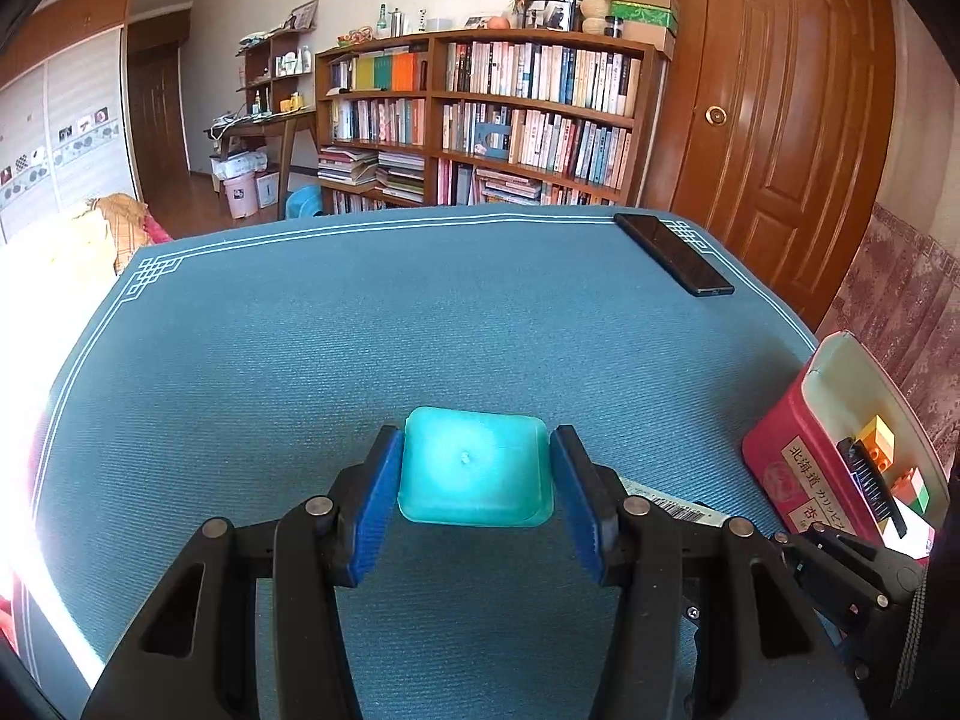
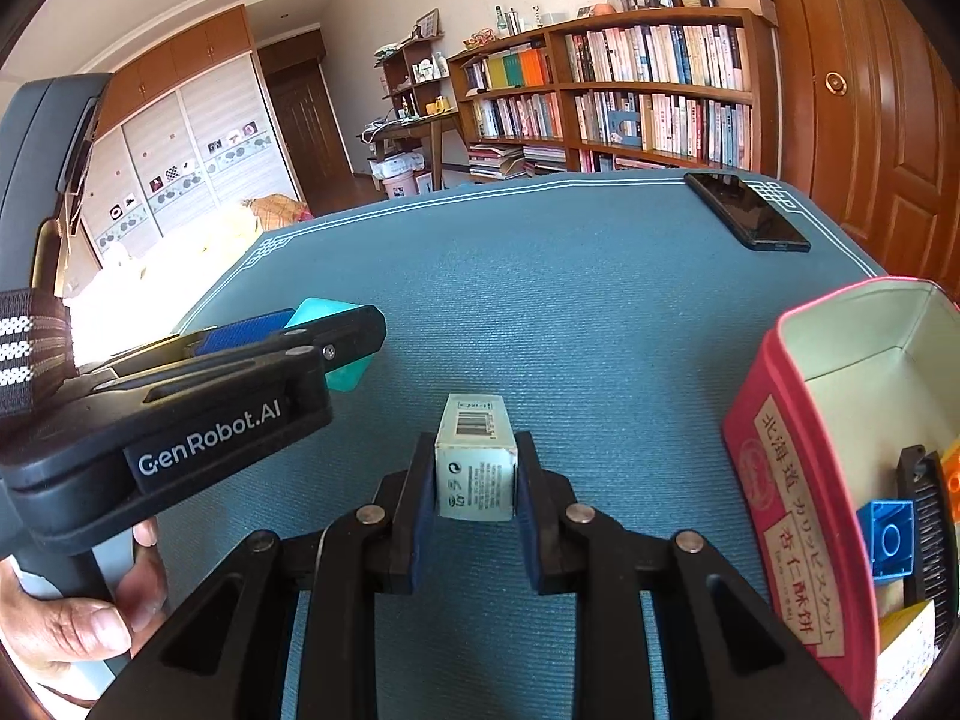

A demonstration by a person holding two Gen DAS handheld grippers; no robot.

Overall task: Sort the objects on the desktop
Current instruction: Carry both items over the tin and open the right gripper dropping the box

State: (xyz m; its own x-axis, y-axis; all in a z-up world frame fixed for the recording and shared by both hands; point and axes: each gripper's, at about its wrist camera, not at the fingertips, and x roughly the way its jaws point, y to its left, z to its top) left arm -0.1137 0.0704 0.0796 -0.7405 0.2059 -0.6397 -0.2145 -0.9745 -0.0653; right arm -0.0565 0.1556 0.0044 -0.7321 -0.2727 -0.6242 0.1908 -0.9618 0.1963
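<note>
Partly sorted: bricks point(image 2: 887, 542) and comb point(image 2: 929, 531) already in tin point(image 2: 774, 450); left tongs point(image 1: 474, 471) clamping teal dish point(image 1: 474, 465), right tongs point(image 2: 475, 480) gripping small carton point(image 2: 476, 462); phone point(image 2: 746, 210) remaining at worktop's point(image 2: 540, 300) far right corner.

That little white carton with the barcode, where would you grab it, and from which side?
Across its two long flat sides, near the close end, coming in level along its length. The white carton lies lengthwise on the blue mat, pointing away, narrow enough to fit the jaws. The right gripper already sits this way.

Blue mat point(image 1: 360, 330): phone point(image 1: 672, 261), tin point(image 1: 786, 468)
</note>
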